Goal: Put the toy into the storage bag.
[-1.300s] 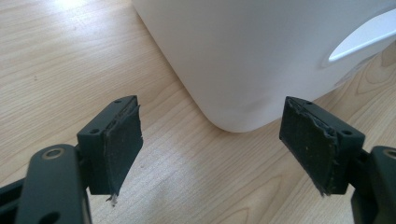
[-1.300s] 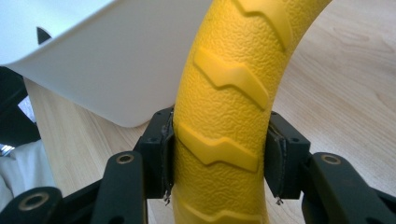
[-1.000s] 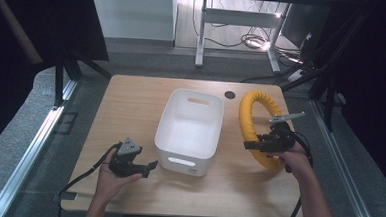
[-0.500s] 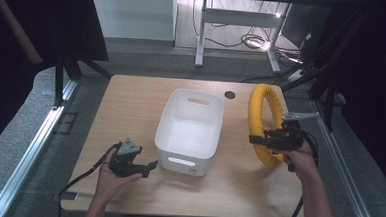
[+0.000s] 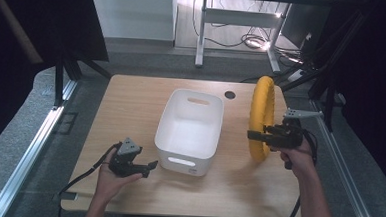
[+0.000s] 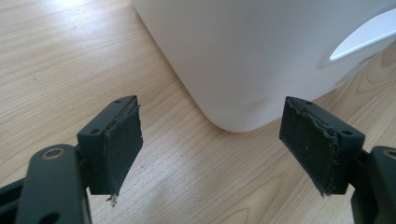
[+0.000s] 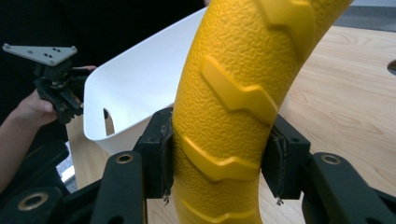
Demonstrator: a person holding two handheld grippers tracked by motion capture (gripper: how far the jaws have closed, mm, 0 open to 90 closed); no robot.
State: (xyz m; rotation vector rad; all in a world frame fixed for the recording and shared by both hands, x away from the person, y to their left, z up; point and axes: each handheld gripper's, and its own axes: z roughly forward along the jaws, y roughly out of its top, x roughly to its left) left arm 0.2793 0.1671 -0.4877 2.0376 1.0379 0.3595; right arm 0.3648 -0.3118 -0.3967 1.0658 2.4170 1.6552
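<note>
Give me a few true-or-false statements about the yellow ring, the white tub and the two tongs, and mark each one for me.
1. The right tongs are clamped on the yellow ring. True.
2. The yellow ring lies flat inside the white tub. False: it stands on edge on the wooden table, to the right of the tub.
3. The left tongs are open and hold nothing. True.
4. The white tub is full of parts. False: its inside is bare.
5. The left tongs grip the tub's handle slot. False: they sit apart from the tub, near its corner.
</note>
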